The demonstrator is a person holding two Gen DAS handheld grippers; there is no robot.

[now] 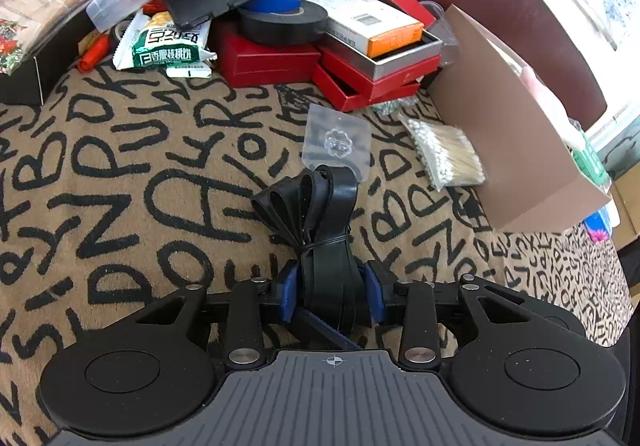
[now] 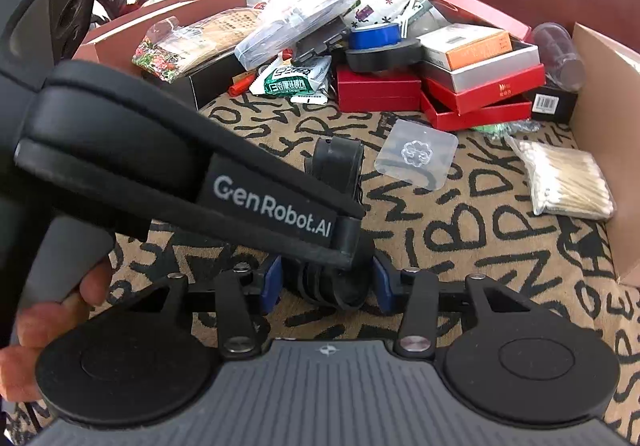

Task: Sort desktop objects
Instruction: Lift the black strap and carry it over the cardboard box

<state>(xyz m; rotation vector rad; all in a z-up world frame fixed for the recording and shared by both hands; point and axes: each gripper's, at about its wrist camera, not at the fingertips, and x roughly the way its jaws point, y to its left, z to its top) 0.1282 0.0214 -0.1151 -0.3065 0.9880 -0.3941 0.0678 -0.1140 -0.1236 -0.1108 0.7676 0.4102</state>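
From the left wrist, the left gripper (image 1: pixel 331 292) is clenched on a tied bundle of black bands (image 1: pixel 320 221); ahead lie the hook sticker (image 1: pixel 336 141), swabs (image 1: pixel 448 149) and unsorted pile.

From the right wrist, the right gripper (image 2: pixel 326 286) brackets that bundle's end; grip unclear. Sorting looks barely begun.

Strap bundle (image 1: pixel 320 238): black flat bands, looped and folded, tied at mid-length with thin wire, lying on the lettered cloth (image 1: pixel 120 173), just beside a clear hook pad (image 1: pixel 336 143).
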